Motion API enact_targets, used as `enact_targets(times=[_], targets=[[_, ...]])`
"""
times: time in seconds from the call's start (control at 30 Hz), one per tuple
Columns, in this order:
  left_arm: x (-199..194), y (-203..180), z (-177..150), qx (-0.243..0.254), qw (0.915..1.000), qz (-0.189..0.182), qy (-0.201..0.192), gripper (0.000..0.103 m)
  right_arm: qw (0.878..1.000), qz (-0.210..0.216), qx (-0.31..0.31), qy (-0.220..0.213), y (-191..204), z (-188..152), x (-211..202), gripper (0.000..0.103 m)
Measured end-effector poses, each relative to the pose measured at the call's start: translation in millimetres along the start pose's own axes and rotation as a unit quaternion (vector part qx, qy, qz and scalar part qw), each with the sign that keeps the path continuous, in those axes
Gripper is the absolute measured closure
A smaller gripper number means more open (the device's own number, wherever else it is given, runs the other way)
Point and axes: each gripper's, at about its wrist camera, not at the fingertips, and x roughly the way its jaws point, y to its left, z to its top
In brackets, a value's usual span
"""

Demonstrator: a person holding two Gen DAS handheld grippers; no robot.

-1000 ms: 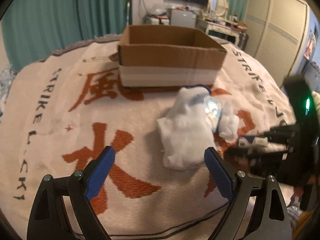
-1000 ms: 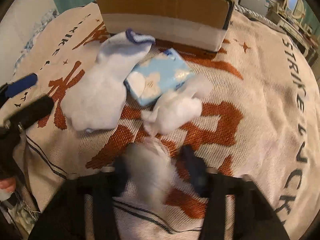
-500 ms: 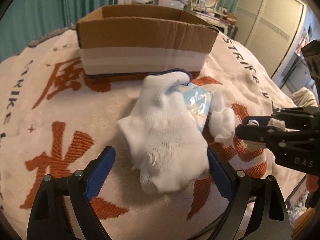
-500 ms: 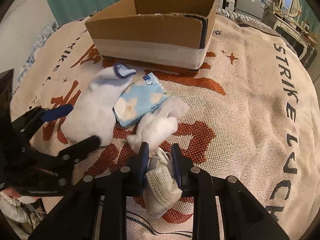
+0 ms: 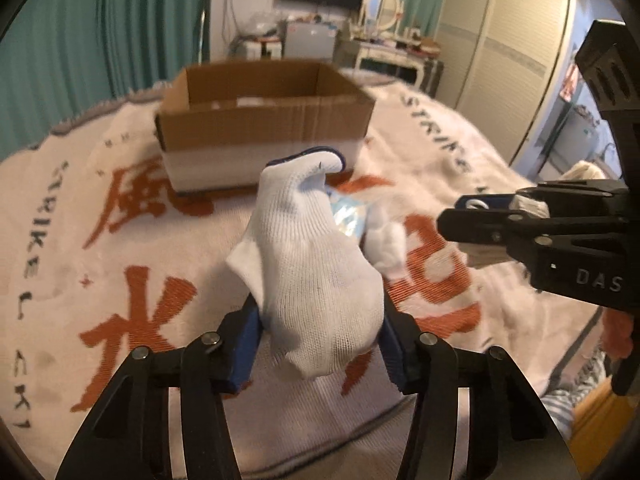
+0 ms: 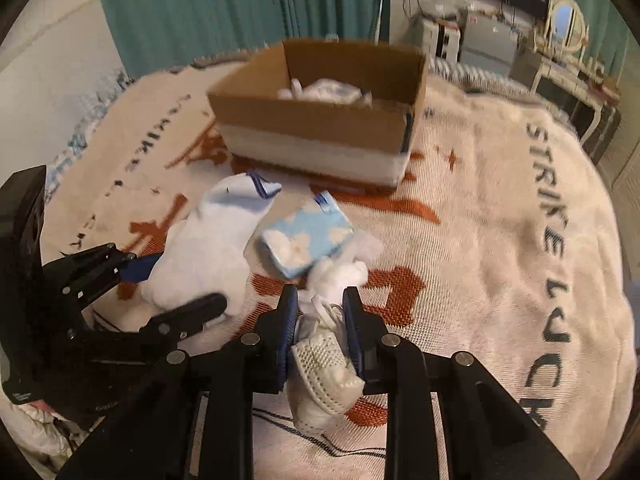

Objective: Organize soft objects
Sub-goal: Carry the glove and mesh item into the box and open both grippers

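1. In the upper middle of both frames stands the open cardboard box [image 6: 320,120]. White soft items [image 6: 326,90] already lie inside it, so part of the sorting looks done.
2. At the bottom centre of the left wrist view, the left claw [image 5: 320,344] has just been closing, and its blue pads now clamp the toe end of a white knitted sock [image 5: 316,280]. The sock has a dark blue cuff at its top, and its ribbed weave bulges between the pads.
3. At the bottom centre of the right wrist view, the right claw [image 6: 320,320] is clamped on a crumpled white mesh mask [image 6: 326,368], which hangs limp below the pads.
4. In the middle of the right wrist view, two things are left on the bed's blanket [image 6: 500,240]: a flat, glossy blue tissue pack [image 6: 306,240] with white cloud prints and a fluffy white cotton wad [image 6: 340,272] touching it.
5. The blanket is a coarse cream weave with rust-red characters and dark lettering.
6. By my reckoning both held pieces have yet to go into the box, then the pack and the wad.
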Motion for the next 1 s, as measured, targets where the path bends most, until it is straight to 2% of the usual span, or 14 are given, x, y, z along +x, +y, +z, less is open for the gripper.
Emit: enact_targets(times=[0.3,0.57,0.73,0.8,1.0], targets=[[-73.9,-1.3,20.3,0.012,0.9981,0.014,-0.059,0.052,0.996,-0.005,0.004,-0.085,13.1,35.6,-79.7,0.08],[-108.9,8.6,69.4,0.015,0.9924,0.023,-0.12,0.052,0.99,-0.032,-0.007,-0.137,14.5,86.0,-120.0,0.08],[-101.7,10.8,109.2,0.029,0.9881,0.054,-0.141,0.052,0.988,-0.019,0.005,-0.156,3.7,125.3,-115.3,0.08],[-94.0,12.9,125.2,0.033,0.9872,0.053,-0.147,0.052,0.987,-0.023,0.003,-0.161,-1.6,143.1,-107.9,0.08],[-43.4,26.7,170.3,0.042,0.9871,0.061,-0.142,0.052,0.986,-0.026,0.019,-0.165,-23.7,193.7,-62.9,0.08]])
